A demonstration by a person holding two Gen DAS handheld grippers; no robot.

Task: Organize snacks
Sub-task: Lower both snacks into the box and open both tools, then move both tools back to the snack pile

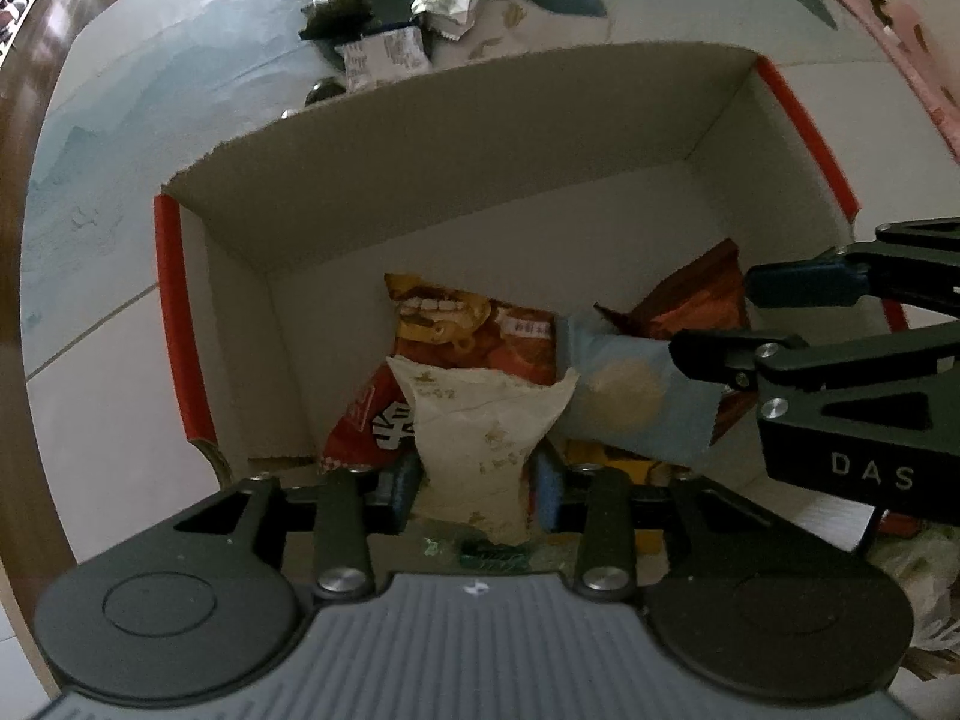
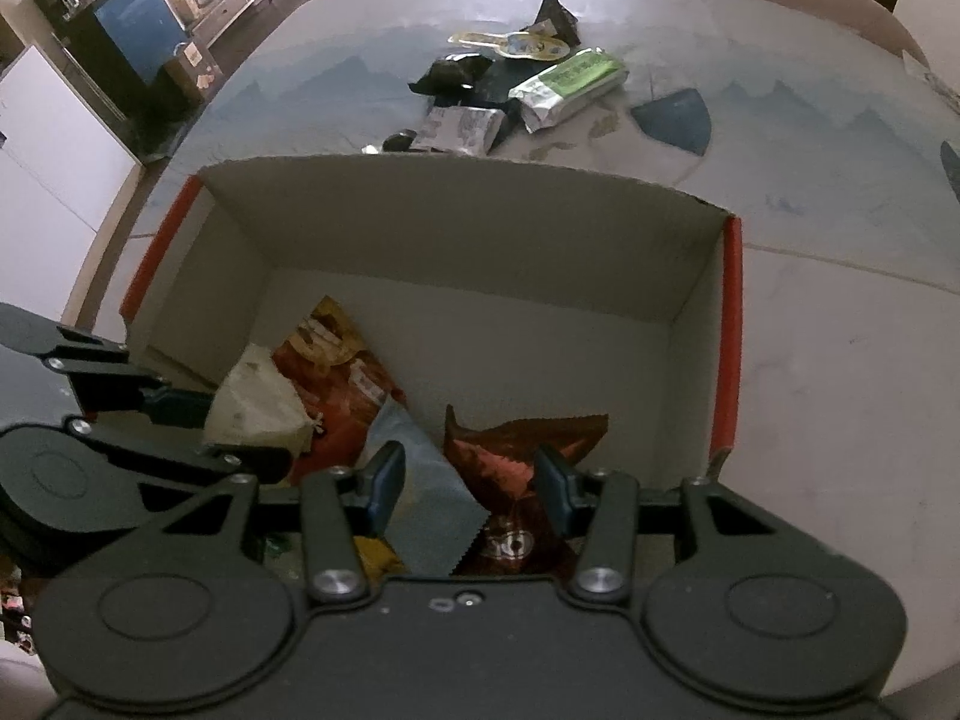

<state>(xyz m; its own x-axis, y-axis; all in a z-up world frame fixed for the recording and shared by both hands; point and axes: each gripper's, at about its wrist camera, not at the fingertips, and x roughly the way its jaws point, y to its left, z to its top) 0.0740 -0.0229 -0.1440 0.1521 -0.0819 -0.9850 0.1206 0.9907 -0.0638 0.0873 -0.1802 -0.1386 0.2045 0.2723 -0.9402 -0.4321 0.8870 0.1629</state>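
An open cardboard box [image 1: 480, 138] with red-taped side rims sits on the table [image 2: 840, 396], and both grippers reach down into it. The left gripper [image 1: 474, 483] has a cream-white snack packet [image 1: 480, 420] between its blue pads; the packet stands upright against the near-left corner, and whether the pads still press it cannot be told. The right gripper [image 2: 468, 489] straddles a pale-blue packet [image 2: 429, 480] that leans across the middle — its left pad lies against the wrapper, the right pad stands apart from it, over a dark red-brown bag [image 2: 522, 450]. Whether that counts as a pinch cannot be told.

An orange-red bag [image 1: 474, 330] lies flat under the others. The far half of the box floor is bare, and its far wall rises well clear of both tools; the near half is crowded, with the two grippers close beside each other.

Beyond the far wall more snacks wait in a loose cluster: a green-and-silver packet [image 2: 570, 84], a white printed one [image 2: 462, 129], dark wrappers [image 2: 456, 75]. Only the right wrist view shows the room past the table's edge — a white cabinet [image 2: 48, 180]. Only the left view shows a pink patterned cloth [image 1: 906, 54] at the far right.
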